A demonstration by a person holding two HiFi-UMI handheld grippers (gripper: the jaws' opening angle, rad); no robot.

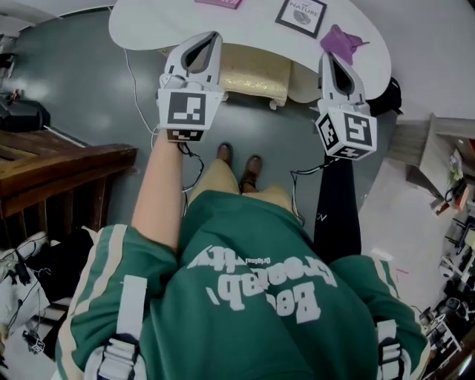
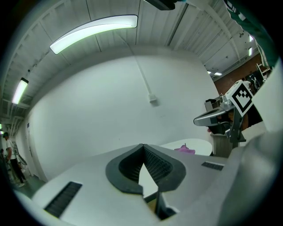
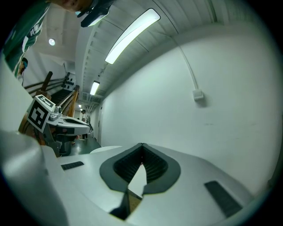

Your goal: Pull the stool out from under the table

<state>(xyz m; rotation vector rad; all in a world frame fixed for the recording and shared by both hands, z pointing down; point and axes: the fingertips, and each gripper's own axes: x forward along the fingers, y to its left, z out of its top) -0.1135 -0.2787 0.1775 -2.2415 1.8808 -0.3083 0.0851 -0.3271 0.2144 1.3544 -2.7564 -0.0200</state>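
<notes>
The stool (image 1: 249,74) has a pale gold padded seat and stands tucked under the white table (image 1: 148,26), its front edge showing. My left gripper (image 1: 214,37) is held up over the stool's left end, shut and empty. My right gripper (image 1: 326,58) hangs near the table's right end, also shut with nothing in it. In the left gripper view the jaws (image 2: 143,146) meet at the tip and point at a white wall, with the right gripper (image 2: 221,115) beside. In the right gripper view the jaws (image 3: 141,145) are closed too, and the left gripper (image 3: 66,121) shows at left.
A purple cloth (image 1: 341,41), a framed picture (image 1: 300,15) and a pink item (image 1: 219,3) lie on the table. Dark wooden furniture (image 1: 59,171) stands at the left. A black object (image 1: 387,96) sits by the table's right end. Cables run over the grey floor (image 1: 89,89).
</notes>
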